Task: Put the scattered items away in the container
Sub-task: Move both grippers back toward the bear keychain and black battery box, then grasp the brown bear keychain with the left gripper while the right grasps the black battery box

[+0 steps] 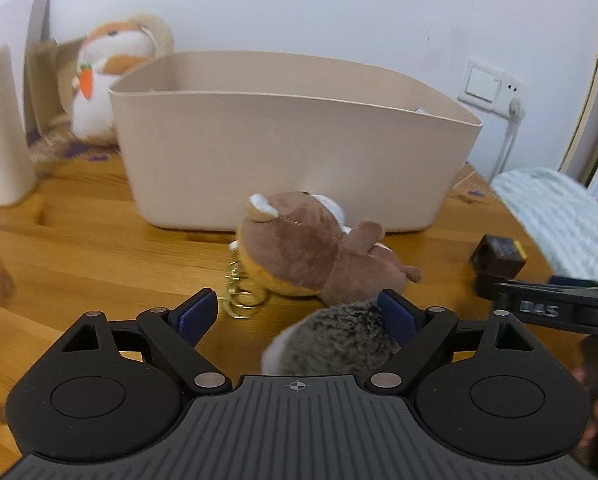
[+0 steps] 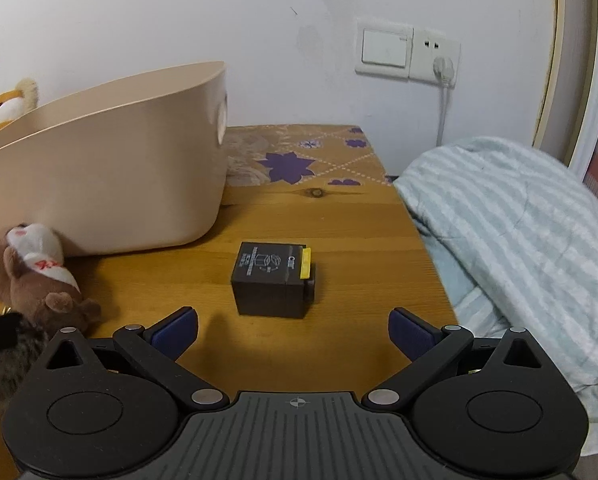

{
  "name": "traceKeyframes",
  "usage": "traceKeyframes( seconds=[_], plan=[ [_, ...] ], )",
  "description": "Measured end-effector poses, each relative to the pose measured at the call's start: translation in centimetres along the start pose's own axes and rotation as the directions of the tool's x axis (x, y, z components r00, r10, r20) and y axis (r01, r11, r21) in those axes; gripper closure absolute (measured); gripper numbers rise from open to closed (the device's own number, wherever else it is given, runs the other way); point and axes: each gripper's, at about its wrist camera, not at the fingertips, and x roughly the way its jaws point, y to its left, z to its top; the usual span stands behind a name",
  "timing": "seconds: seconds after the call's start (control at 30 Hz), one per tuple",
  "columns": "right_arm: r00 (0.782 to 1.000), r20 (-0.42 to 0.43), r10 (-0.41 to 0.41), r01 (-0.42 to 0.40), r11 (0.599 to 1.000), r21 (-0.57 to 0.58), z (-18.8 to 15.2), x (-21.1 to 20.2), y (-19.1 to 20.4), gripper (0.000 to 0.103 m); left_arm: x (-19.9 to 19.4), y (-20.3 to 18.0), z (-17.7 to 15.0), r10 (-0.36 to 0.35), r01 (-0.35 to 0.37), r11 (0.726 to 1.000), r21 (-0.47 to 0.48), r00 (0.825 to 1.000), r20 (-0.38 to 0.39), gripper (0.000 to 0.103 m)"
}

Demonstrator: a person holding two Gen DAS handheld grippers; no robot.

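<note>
Showing only in left view: grey plush (image 1: 331, 340) w/in open left tool (image 1: 299, 312).

The left gripper (image 1: 297, 312) stands wide above a grey plush (image 1: 335, 340), beside a brown plush (image 1: 315, 256) fronting the bin (image 1: 291, 160).

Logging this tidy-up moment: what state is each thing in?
Left claw: open, grey plush between its pads.
Right claw: open, empty.
Brown plush: lying on the table, outside the bin.
Black box: closed, on the table.
Beige bin: upright, open-topped.
</note>
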Motion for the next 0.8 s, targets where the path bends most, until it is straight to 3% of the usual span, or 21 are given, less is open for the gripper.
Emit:
traceKeyframes(
  seconds=[0.2, 0.33, 0.47, 0.6, 0.7, 0.8],
  plan=[
    [1.000, -0.001, -0.014, 0.014, 1.000, -0.009, 0.6, 1.9, 0.5, 0.000, 0.6, -0.7, -0.2, -0.066, 0.066, 0.998, 0.007, 0.998, 0.007, 0.014],
    [1.000, 0.005, -0.023, 0.023, 1.000, -0.007, 0.9, 2.6, 0.5, 0.000, 1.6, -0.8, 0.2, -0.100, 0.100, 0.994, -0.047, 0.995, -0.010, 0.014],
    [1.000, 0.013, -0.025, 0.025, 1.000, 0.003, 1.2, 2.9, 0.3, 0.000, 3.2, -0.3, 1.1, -0.089, 0.084, 0.988, -0.133, 0.995, -0.034, 0.013],
    [0.999, 0.024, -0.037, 0.037, 0.999, -0.004, 1.1, 3.1, 0.4, 0.001, 4.0, -0.6, 1.6, -0.048, 0.043, 0.988, -0.149, 0.998, -0.030, 0.012],
    [0.998, 0.033, -0.044, 0.044, 0.999, 0.008, 1.2, 3.1, 0.2, 0.007, 4.4, -0.9, 1.5, 0.021, -0.023, 0.992, -0.126, 1.000, -0.023, 0.012],
    [0.998, 0.043, -0.056, 0.055, 0.998, 0.013, 1.1, 2.9, 0.0, 0.016, 4.3, -1.0, 1.3, 0.039, -0.040, 0.995, -0.093, 0.999, -0.010, 0.017]
  ],
)
